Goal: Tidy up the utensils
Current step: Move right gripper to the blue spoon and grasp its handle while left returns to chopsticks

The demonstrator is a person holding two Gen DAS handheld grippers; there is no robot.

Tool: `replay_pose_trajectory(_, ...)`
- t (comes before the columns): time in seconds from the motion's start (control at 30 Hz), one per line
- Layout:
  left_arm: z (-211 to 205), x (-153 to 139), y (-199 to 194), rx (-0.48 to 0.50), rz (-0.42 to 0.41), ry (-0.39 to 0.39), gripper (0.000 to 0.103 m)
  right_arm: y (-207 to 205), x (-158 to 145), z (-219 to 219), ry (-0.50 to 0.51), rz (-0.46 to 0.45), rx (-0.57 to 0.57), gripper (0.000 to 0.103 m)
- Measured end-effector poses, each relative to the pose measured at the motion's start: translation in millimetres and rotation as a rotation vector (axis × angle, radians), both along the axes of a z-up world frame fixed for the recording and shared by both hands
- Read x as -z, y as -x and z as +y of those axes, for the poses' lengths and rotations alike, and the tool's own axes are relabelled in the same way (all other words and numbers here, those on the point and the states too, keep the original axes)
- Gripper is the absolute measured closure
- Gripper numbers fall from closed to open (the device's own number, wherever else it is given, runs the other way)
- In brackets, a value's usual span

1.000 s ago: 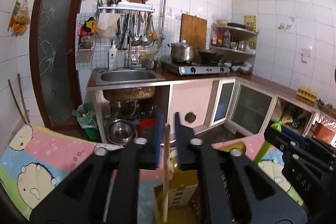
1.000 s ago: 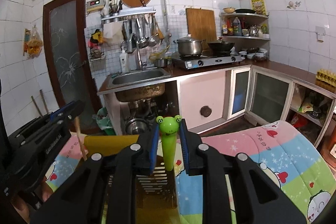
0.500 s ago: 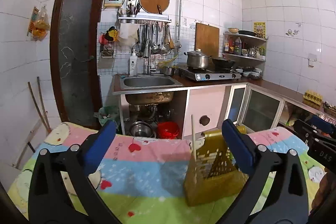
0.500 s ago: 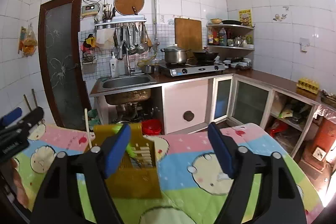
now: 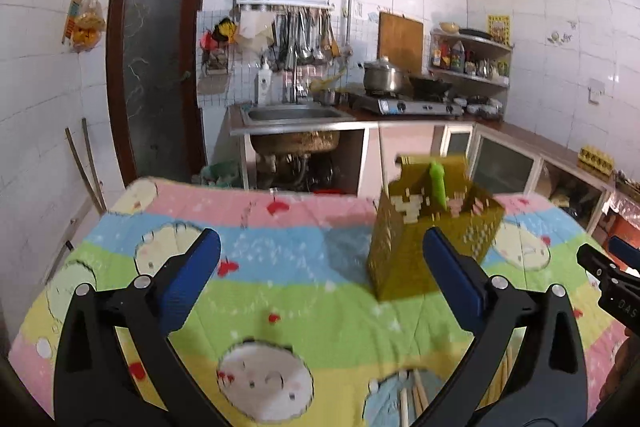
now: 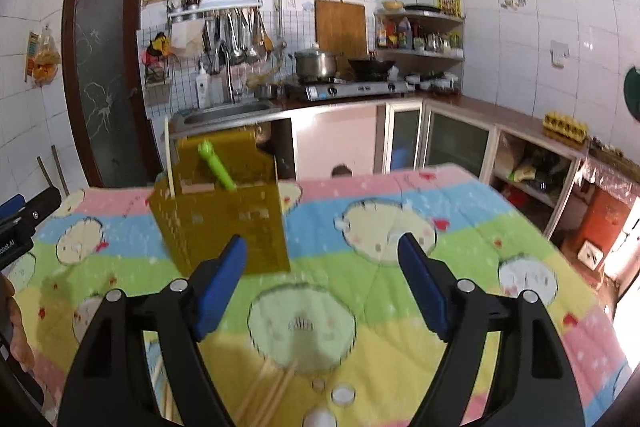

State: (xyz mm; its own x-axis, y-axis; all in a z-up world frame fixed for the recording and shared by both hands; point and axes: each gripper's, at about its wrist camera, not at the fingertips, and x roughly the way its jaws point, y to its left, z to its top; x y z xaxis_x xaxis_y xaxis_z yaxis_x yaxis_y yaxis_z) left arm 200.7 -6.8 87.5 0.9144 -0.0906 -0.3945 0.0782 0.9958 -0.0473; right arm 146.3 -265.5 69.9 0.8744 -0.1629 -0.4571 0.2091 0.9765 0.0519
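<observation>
- Progress is looking partial: the yellow utensil holder [image 6: 224, 211] is standing left of centre in the right wrist view, on the desk [image 6: 400, 227] under its cartoon-print cloth, and it is already holding a green-handled utensil [image 6: 216, 167] leaning at a slant and one pale chopstick [image 6: 169, 157] standing at its left edge.
- Chopsticks [image 6: 266, 397] are lying loose on the cloth at the bottom centre of the right wrist view, so I judge that these are still waiting to go in.
- Left tongs [image 5: 320, 275] are gaping wide and carrying nothing; right tongs [image 6: 322, 283] are likewise spread apart and empty.
- Loose chopsticks are running off the bottom edge in both views and are partly covered by the tongs, so their number is not showing.
- Holder and cloth are smearing with motion blur, and the working end of the green utensil is sitting hidden inside the holder.
</observation>
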Motion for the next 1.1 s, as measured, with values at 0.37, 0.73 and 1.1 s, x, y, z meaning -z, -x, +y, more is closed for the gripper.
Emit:
replay_pose_trajectory(0.37,-5,72,13,0.052,0.195,-0.009,0.005,24,59,0,-0.021,0.129,0.029,0.026)
replay_pose_trajectory(0.73,-18,118,16,0.112,0.355,-0.031,0.005,36,99,1,-0.054,0.251,0.086,0.026)
replay_pose_trajectory(1.1,-30,136,13,0.136,0.467,-0.094,0.005,44,115,-3,-0.088,0.339,0.149,0.026)
